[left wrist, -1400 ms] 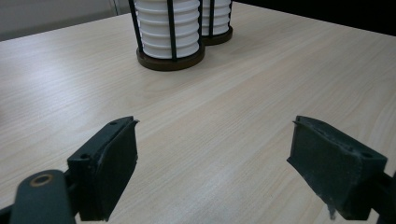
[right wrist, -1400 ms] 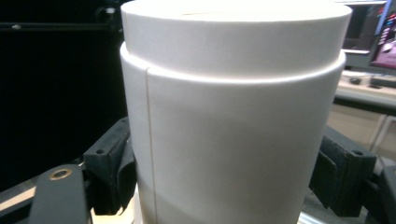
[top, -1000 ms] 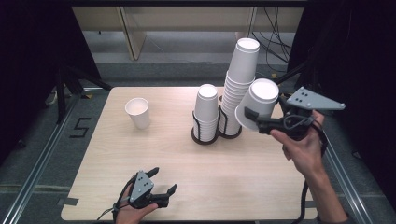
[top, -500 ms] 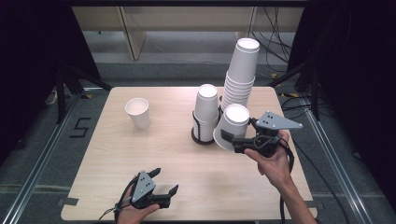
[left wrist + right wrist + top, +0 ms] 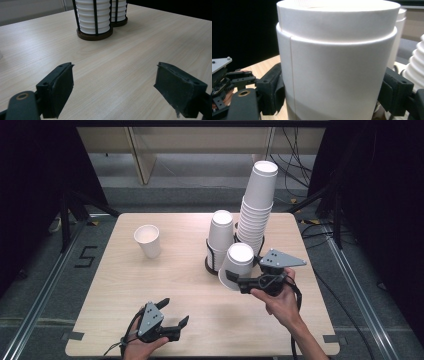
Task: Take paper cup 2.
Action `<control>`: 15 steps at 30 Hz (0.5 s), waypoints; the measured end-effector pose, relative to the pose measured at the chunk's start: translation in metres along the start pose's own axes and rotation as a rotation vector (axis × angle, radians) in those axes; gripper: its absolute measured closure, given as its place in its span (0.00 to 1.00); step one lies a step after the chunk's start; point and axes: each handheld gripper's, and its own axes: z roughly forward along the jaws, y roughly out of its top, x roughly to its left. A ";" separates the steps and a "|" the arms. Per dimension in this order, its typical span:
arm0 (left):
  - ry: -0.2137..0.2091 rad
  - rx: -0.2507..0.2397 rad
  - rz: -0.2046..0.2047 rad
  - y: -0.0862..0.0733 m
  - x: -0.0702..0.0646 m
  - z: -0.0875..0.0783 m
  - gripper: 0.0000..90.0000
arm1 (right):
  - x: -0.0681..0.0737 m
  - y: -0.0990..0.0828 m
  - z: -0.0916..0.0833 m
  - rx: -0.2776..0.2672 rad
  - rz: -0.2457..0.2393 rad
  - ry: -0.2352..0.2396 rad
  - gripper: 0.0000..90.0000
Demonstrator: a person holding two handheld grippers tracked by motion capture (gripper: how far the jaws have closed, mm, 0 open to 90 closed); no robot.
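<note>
My right gripper (image 5: 235,278) is shut on a white paper cup (image 5: 236,264) that is upside down and tilted, in front of the two cup stacks and just above the table. In the right gripper view the cup (image 5: 337,67) stands between both pads, and a second cup seems nested inside it. A short cup stack (image 5: 220,234) sits in a black wire holder. Beside it rises a tall stack (image 5: 258,206). My left gripper (image 5: 173,312) rests near the front edge, open, with nothing between its fingers (image 5: 60,92).
A single upright white cup (image 5: 148,240) stands at the back left of the wooden table (image 5: 125,285). The wire holder with its stack (image 5: 94,18) lies ahead of the left gripper. Dark floor and cables surround the table.
My right gripper has come down and to the left with the cup, from beside the tall stack to a spot in front of the holders. The left gripper has stayed put.
</note>
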 end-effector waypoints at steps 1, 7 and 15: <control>-0.001 0.000 0.000 0.000 0.000 0.000 0.16 | 0.001 -0.002 0.003 -0.002 0.005 0.028 0.23; -0.004 -0.003 0.003 0.000 -0.001 0.000 0.16 | 0.006 -0.014 0.013 0.036 0.028 0.049 0.23; -0.006 -0.008 0.003 0.001 0.000 -0.001 0.16 | 0.012 -0.025 0.023 0.053 0.017 0.087 0.23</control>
